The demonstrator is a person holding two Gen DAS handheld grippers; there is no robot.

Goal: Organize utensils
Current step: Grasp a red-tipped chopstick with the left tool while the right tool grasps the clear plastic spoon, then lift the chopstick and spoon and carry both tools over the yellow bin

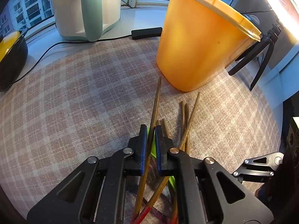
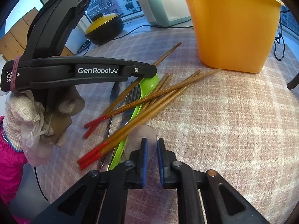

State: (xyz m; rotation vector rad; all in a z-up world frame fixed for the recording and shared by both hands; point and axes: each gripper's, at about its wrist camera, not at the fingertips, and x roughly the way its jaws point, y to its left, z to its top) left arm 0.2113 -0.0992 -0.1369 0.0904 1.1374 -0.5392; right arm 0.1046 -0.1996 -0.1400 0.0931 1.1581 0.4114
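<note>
A pile of brown chopsticks with red ends (image 2: 149,97) lies on the plaid cloth, over a green plastic spoon (image 2: 147,85) and a metal fork (image 2: 134,95). My left gripper (image 1: 150,130) is shut on one chopstick (image 1: 156,100), which points toward the orange container (image 1: 198,43). It also shows in the right wrist view (image 2: 142,71), low over the pile. My right gripper (image 2: 151,142) is nearly shut, its jaws a narrow gap apart, with a clear plastic spoon (image 2: 140,140) lying just ahead of its tips. The orange container (image 2: 233,24) stands beyond the pile.
A white and green kettle (image 1: 84,9) and a black pot with a yellow lid (image 1: 9,56) stand at the far edge by the window. A black cable (image 1: 46,50) and a black tripod (image 1: 261,52) are near the container. Plaid cloth (image 2: 233,121) lies to the right.
</note>
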